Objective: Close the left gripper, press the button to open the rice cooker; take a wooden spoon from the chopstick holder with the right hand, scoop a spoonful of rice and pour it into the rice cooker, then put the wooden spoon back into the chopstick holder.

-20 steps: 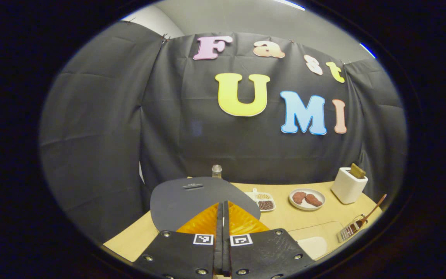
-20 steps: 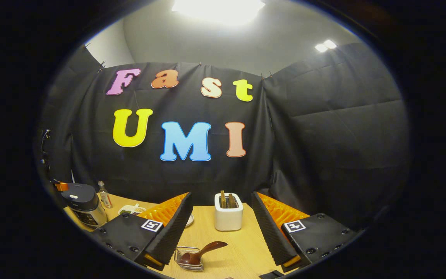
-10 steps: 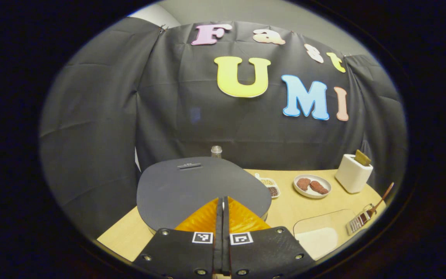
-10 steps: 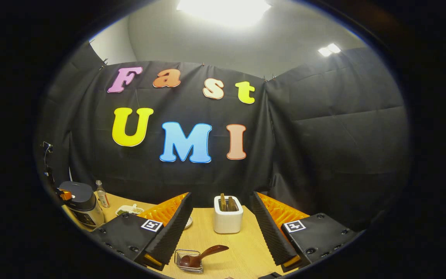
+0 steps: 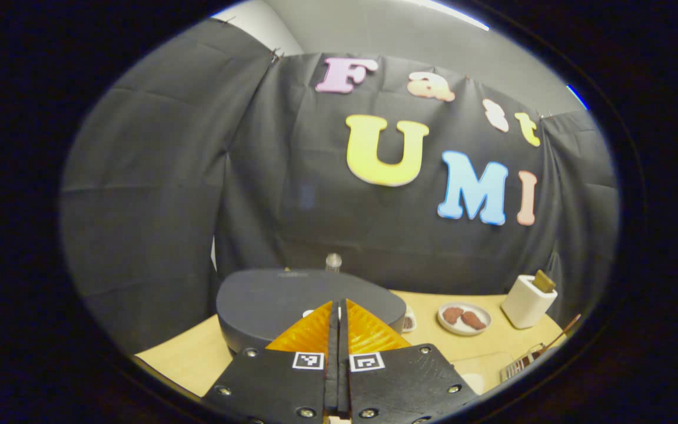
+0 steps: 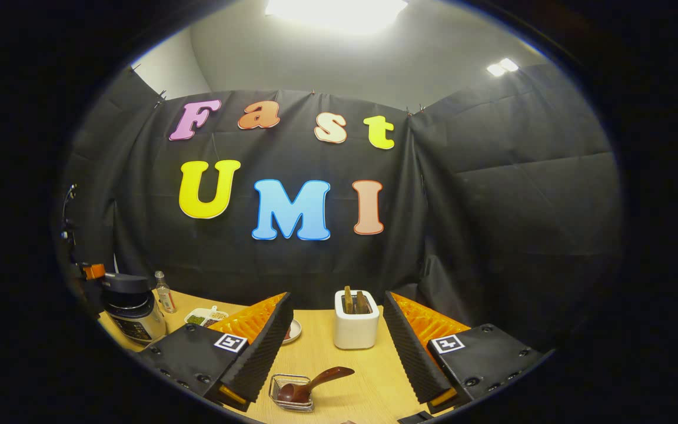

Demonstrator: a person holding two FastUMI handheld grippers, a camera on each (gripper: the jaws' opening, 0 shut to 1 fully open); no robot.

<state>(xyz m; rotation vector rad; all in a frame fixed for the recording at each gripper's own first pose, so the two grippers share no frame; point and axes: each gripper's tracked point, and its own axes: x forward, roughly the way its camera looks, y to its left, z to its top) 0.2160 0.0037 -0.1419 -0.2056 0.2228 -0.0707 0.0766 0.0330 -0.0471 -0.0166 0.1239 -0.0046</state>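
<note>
On the left end of the wooden table [image 6: 327,377] we log the rice cooker [image 5: 292,303], lid down, close to the table's left edge. The left gripper [image 5: 337,309] sits at the cooker's front, its jaws pressed together with nothing between them; in the left gripper view its tips overlap the lid's front rim, but we cannot tell whether they touch. Behind the cooker stands a small bottle [image 5: 332,262]; to its right we note a divided snack tray [image 6: 205,317], a plate [image 5: 464,318] with two brown pieces, then the white toaster [image 6: 356,319] near the back wall.

In the right gripper view, the right gripper [image 6: 339,330] hangs with jaws spread wide and empty. Between and below its fingers stands the wire chopstick holder [image 6: 292,391], near the table's front edge, with the wooden spoon [image 6: 312,383] lying in it, handle tilted up to the right. Bare tabletop lies open between holder and toaster. The cooker is well apart to the left.
</note>
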